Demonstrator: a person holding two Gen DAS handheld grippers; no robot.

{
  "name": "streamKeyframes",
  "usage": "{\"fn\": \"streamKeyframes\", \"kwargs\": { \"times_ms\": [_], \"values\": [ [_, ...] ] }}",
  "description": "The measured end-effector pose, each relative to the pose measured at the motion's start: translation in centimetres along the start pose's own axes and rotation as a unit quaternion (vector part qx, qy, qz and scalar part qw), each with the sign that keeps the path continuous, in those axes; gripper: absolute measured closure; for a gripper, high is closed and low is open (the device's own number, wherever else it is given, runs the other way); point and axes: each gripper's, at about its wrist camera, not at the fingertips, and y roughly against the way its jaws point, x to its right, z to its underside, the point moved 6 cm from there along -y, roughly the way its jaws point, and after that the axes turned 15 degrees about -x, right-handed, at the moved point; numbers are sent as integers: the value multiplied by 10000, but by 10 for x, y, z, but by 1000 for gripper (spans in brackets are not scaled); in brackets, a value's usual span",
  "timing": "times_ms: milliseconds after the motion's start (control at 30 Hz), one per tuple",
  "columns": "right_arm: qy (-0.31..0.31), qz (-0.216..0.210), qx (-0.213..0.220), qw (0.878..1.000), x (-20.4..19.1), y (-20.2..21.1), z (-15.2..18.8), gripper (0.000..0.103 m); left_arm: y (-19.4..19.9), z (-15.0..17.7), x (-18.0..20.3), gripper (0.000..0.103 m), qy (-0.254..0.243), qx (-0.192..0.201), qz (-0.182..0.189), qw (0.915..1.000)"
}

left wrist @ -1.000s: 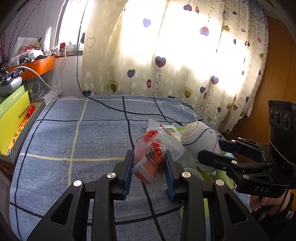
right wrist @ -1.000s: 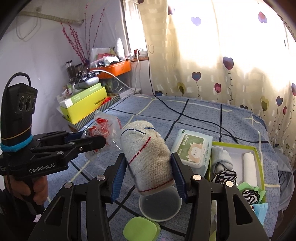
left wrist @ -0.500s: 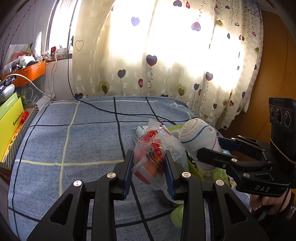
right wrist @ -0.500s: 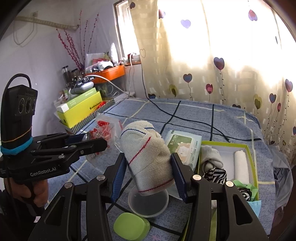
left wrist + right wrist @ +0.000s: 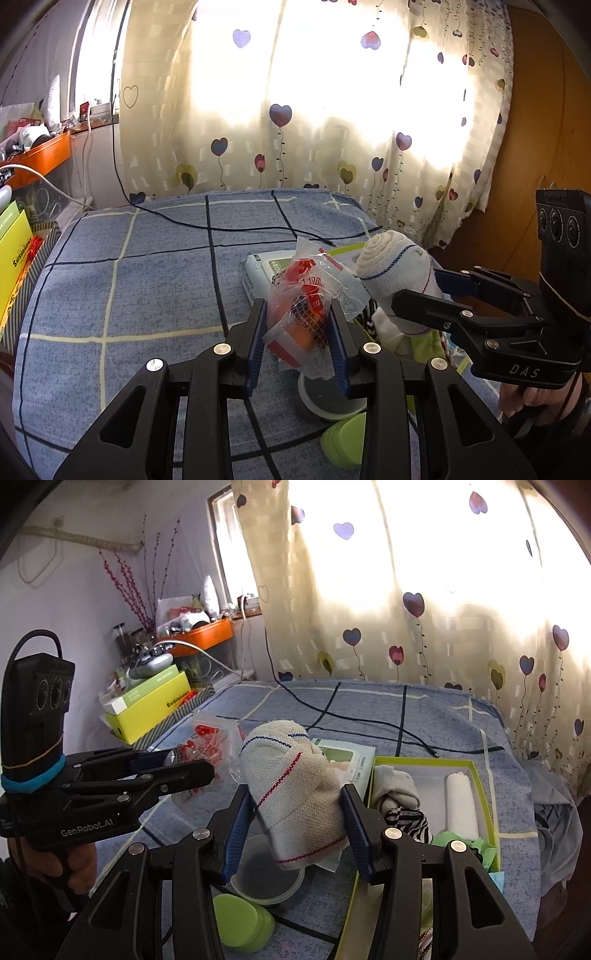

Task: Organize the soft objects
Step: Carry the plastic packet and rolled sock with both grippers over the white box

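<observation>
Moved: both grippers carried sideways across the blue checked bed cover (image 5: 122,295), now nearer the green-edged box (image 5: 476,771).
Left gripper (image 5: 297,341): half open, pads pressed on a clear snack packet (image 5: 306,310) with red print, held up off the bed.
Right gripper (image 5: 297,830): half open, pads squeezed on a rolled cream sock (image 5: 295,790) with red and blue stripes.
Below the sock: clear round tub (image 5: 266,875), green lid (image 5: 242,926) just beside it.
Box: holds socks and a white roll (image 5: 460,801).
Wipes pack (image 5: 351,760): flat, left of the box.
</observation>
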Motion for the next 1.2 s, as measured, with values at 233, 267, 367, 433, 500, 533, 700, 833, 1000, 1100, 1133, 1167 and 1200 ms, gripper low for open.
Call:
{"fn": "streamKeyframes", "kwargs": {
  "times_ms": [233, 267, 367, 433, 500, 533, 700, 833, 1000, 1100, 1133, 1167, 1200],
  "values": [
    [-120, 74, 22, 9999, 16, 5, 6, 55, -10, -4, 14, 70, -154, -69, 58, 9998],
    [-137, 85, 21, 9999, 19, 5, 6, 55, -12, -6, 16, 70, -180, -81, 59, 9998],
    [-185, 109, 37, 9998, 23, 7, 7, 55, -16, -9, 23, 70, -272, -114, 54, 9996],
    [-219, 125, 51, 9997, 27, 8, 8, 55, -17, -10, 27, 70, -324, -123, 58, 9994],
    [-250, 144, 61, 9996, 31, 10, 9, 55, -19, -11, 30, 70, -354, -134, 66, 9993],
    [-262, 154, 62, 9995, 33, 10, 10, 55, -20, -11, 31, 70, -375, -144, 69, 9992],
    [-378, 242, 87, 9990, 46, 15, 12, 55, -27, -15, 36, 70, -417, -228, 162, 9987],
    [-487, 319, 116, 9982, 59, 20, 14, 55, -32, -21, 41, 70, -484, -249, 180, 9984],
    [-621, 408, 68, 9972, 77, 18, 16, 55, -41, -27, 53, 70, -605, -341, 261, 9972],
    [-676, 461, 4, 9966, 87, 13, 17, 55, -46, -31, 58, 70, -666, -399, 275, 9966],
    [-696, 475, -23, 9964, 90, 11, 17, 55, -48, -33, 60, 70, -679, -433, 297, 9963],
    [-727, 493, -59, 9961, 94, 9, 17, 55, -50, -35, 62, 70, -693, -456, 318, 9960],
    [-755, 514, -100, 9958, 98, 5, 17, 55, -52, -36, 63, 70, -711, -463, 317, 9959]
  ]
}}
